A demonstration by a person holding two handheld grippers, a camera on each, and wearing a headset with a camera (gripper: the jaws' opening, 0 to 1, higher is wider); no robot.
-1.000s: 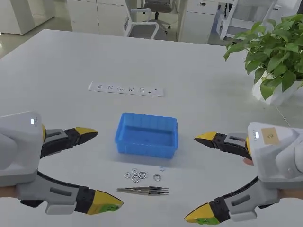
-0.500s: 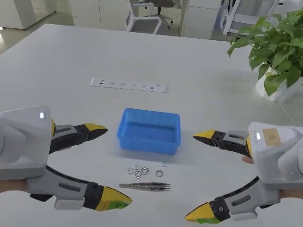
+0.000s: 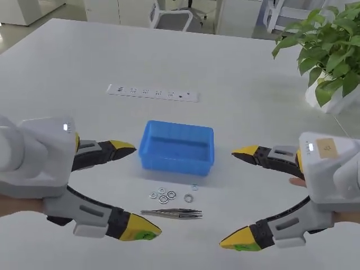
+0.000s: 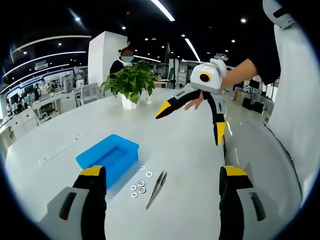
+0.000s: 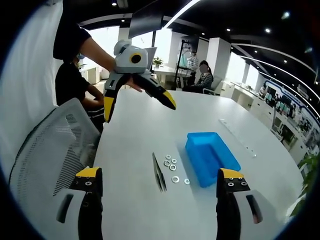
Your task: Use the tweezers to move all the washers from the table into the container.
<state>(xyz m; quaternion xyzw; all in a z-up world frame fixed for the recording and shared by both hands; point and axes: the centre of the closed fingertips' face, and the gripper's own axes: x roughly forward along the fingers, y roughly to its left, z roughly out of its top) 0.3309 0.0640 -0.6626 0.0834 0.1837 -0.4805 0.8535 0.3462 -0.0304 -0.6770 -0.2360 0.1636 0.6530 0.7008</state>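
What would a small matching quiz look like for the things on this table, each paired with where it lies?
Things:
1. tweezers
2. washers
3. container
4. power strip

Places, seen from the head view:
A. farthest from the person
B. between the tweezers and the container
C. nearest the person
D. between the washers and the power strip

Pairs: 1-C, 2-B, 3-D, 4-A

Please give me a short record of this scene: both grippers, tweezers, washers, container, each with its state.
left gripper: open, holding nothing
right gripper: open, holding nothing
tweezers: flat on the table, not gripped
washers: loose on the table, between tweezers and container
container: blue, open top, no washer seen inside
task progress: not begun
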